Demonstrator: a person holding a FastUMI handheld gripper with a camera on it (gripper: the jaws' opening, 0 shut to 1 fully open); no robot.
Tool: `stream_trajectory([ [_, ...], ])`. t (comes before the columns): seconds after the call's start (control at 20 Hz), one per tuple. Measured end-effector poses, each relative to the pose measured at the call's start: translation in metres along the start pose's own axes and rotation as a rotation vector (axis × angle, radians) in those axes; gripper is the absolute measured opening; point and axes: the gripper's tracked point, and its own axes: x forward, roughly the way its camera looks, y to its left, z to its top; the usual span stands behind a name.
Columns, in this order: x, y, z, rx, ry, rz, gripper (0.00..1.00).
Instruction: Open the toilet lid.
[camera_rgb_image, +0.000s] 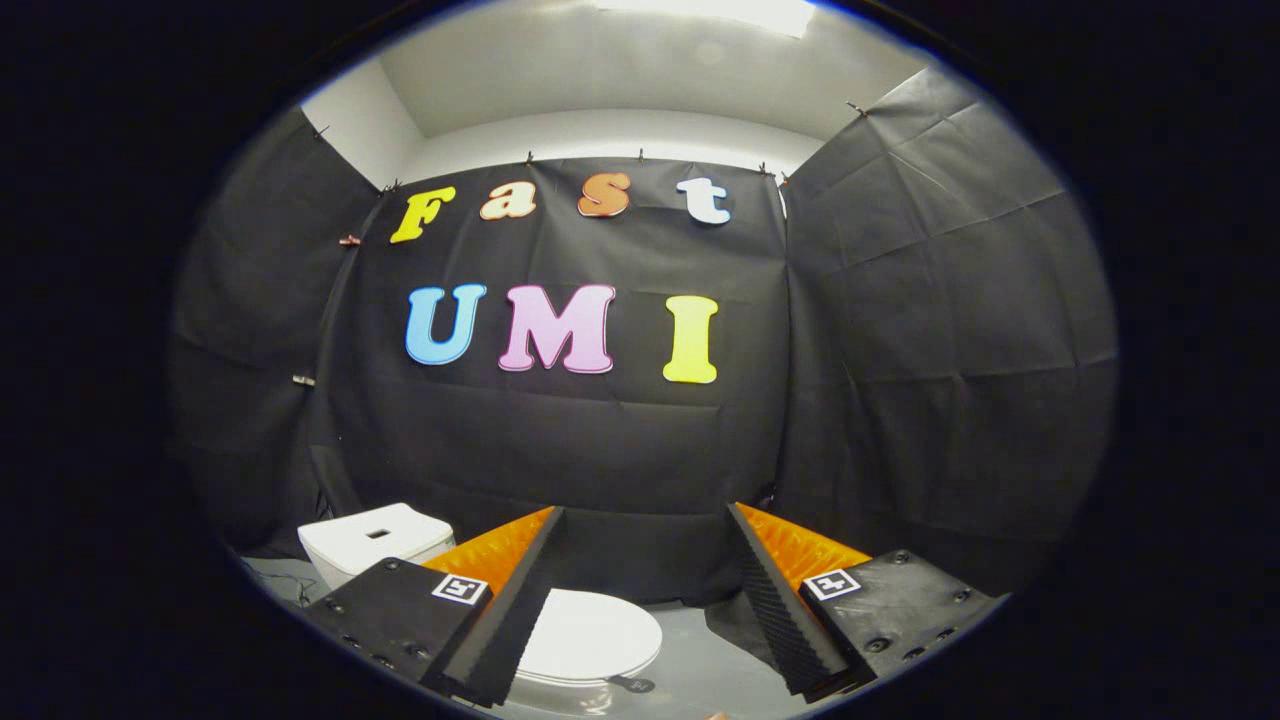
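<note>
The toilet lid (590, 635) lies closed on the floor-standing toilet, between the spread fingers of the tool (640, 600) and below them. The tank (375, 540) stands behind it to the left, against the booth wall (560, 440)

White toilet lid (590, 635), closed flat, low between the claw's (645, 600) spread fingers

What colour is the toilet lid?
White, shown in the gripper view: the closed lid lies between the open gripper's fingers.
</note>
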Motion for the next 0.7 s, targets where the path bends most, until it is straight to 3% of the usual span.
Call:
stream_trajectory([
  [0.4,0.009,-0.005,-0.116,0.066,0.139,0.039,0.97],
  [0.7,0.002,-0.01,-0.205,0.228,0.327,0.088,0.99],
])
